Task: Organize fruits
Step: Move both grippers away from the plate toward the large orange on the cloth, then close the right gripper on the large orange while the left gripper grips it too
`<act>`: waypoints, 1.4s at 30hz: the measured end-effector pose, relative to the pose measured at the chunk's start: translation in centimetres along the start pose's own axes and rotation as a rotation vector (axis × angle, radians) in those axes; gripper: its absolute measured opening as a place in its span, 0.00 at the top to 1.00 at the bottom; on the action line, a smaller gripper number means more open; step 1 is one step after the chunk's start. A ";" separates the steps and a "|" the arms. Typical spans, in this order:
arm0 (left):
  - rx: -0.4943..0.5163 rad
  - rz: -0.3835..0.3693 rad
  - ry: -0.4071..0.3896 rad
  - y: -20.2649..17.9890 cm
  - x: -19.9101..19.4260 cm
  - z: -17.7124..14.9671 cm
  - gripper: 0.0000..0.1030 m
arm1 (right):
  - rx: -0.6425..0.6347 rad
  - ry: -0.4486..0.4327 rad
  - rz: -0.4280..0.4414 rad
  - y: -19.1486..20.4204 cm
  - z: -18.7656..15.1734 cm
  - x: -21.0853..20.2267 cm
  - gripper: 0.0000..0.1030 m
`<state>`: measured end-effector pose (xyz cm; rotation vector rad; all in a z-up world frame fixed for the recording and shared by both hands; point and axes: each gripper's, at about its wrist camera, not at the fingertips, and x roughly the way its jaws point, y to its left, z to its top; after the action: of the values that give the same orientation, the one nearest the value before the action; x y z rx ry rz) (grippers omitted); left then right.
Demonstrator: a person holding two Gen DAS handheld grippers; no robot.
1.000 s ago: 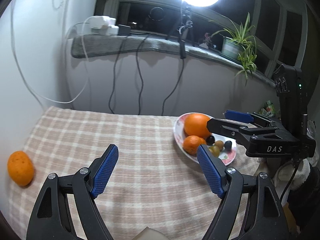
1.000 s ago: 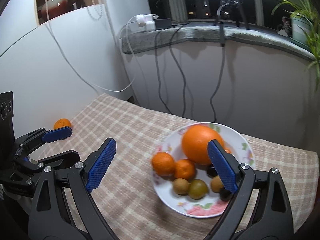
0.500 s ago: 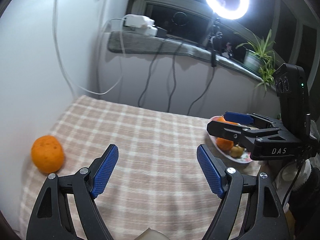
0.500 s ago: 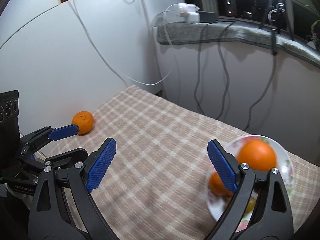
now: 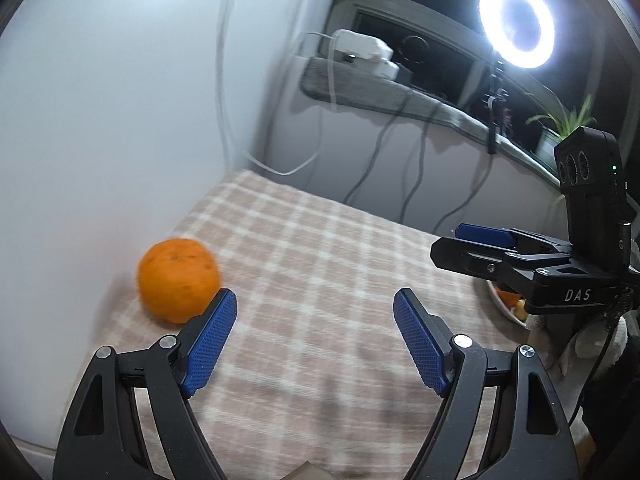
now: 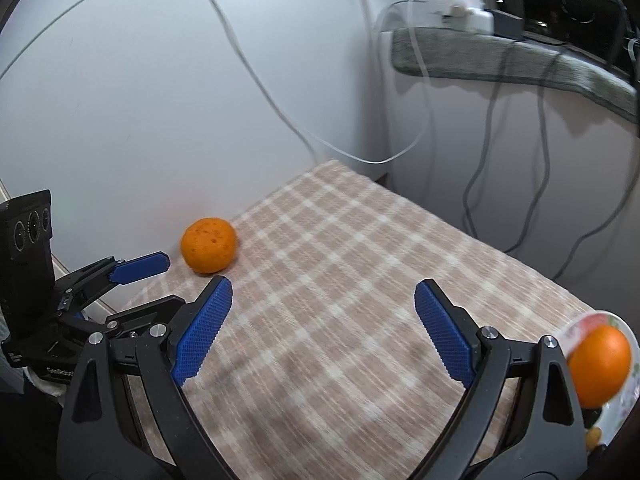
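Note:
A lone orange mandarin [image 5: 178, 280] [image 6: 208, 244] lies on the checked tablecloth close to the white wall at the table's left end. My left gripper [image 5: 314, 342] is open and empty, its left pad just in front of the mandarin. My right gripper [image 6: 322, 328] is also open and empty, above the middle of the cloth. The fruit plate [image 6: 582, 330] sits at the right edge with a big orange [image 6: 598, 364] on it. In the left wrist view the plate [image 5: 505, 307] is mostly hidden behind the right gripper [image 5: 468, 240].
The white wall [image 5: 100, 120] stands right behind the mandarin. Cables [image 6: 480, 168] hang from a grey sill [image 6: 520, 64] along the back wall. A ring light [image 5: 516, 26] and a potted plant [image 5: 560, 128] stand at the back right. The left gripper [image 6: 136, 270] shows in the right wrist view.
Both grippers have swung left, away from the plate and toward the mandarin, which now looks larger and closer to my left gripper. Both stay open and empty.

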<state>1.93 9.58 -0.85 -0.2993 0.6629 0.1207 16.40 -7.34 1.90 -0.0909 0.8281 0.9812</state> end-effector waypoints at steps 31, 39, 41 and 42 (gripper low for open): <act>-0.094 0.154 0.035 6.6 2.4 -0.8 0.30 | -0.089 0.139 0.292 7.1 3.0 12.3 0.08; -0.099 0.165 0.051 7.0 3.2 -0.8 0.34 | -0.067 0.178 0.354 7.5 3.4 15.1 0.08; -0.098 0.173 0.057 7.2 3.5 -0.8 0.34 | -0.068 0.188 0.363 7.7 3.5 15.9 0.08; -0.099 0.174 0.059 7.2 3.6 -0.8 0.35 | -0.069 0.195 0.368 7.8 3.5 16.2 0.08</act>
<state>2.77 16.26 -5.42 -0.3412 0.7423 0.3129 17.02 10.02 -4.10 -0.0965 1.0111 1.3633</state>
